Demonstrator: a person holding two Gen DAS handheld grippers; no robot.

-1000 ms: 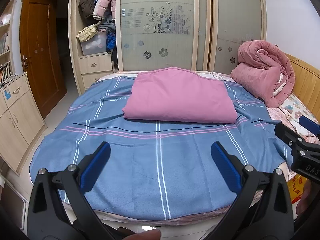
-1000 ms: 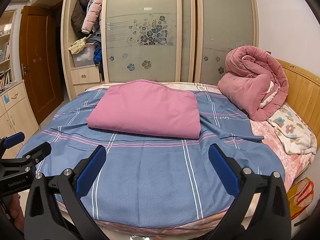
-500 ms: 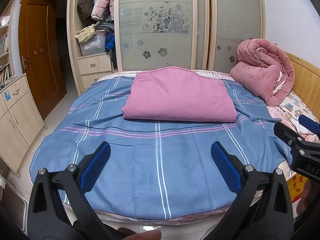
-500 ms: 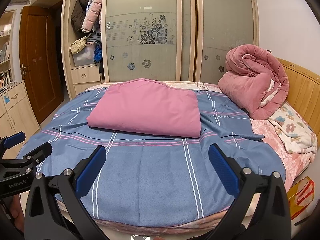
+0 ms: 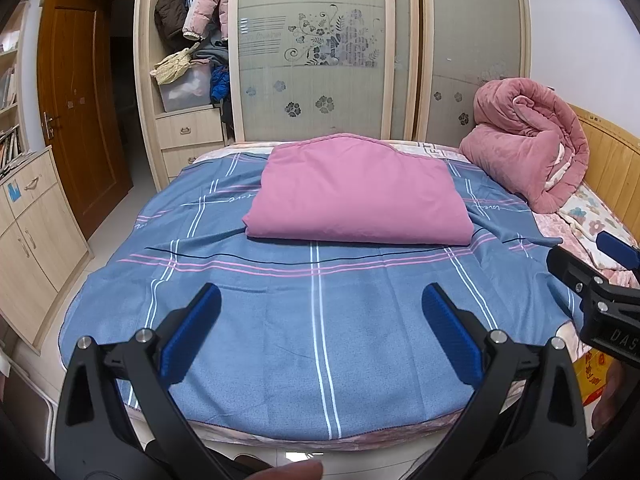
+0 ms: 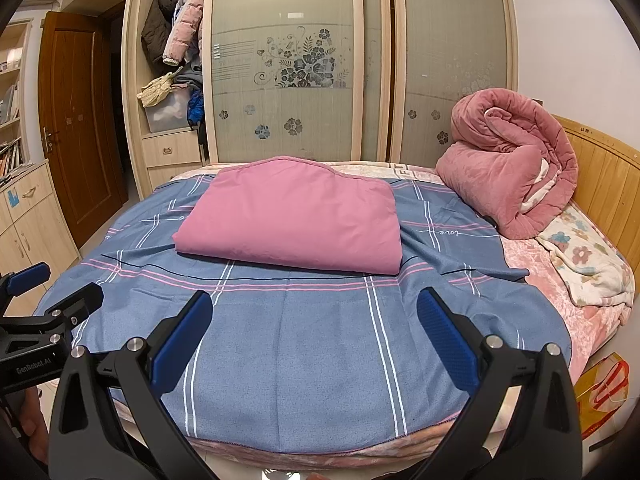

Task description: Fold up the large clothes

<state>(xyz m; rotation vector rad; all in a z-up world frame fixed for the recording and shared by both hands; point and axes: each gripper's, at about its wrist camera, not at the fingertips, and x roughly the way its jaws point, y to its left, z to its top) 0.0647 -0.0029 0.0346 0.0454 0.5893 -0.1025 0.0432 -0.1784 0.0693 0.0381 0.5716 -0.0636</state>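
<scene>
Above the bed's near edge, both grippers are being held wide apart, gripping nothing.
The pink folded cloth (image 5: pixel 356 192) is lying at 12 o'clock, well beyond the left gripper (image 5: pixel 320 332) and right gripper (image 6: pixel 312 332); the blue sheet (image 6: pixel 320 352) underneath risks being pinched too (both are thin fabric).

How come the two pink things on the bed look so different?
The pink sheet is folded flat into a neat rectangle, while the pink quilt is rolled into a tall, lumpy bundle. The sheet looks thin and smooth; the quilt looks thick and puffy, with a pale lining showing. The sheet lies in the middle on the blue plaid cloth; the quilt sits by the wooden headboard. Both are pink and rest on the bed, with neither gripper touching them.
</scene>
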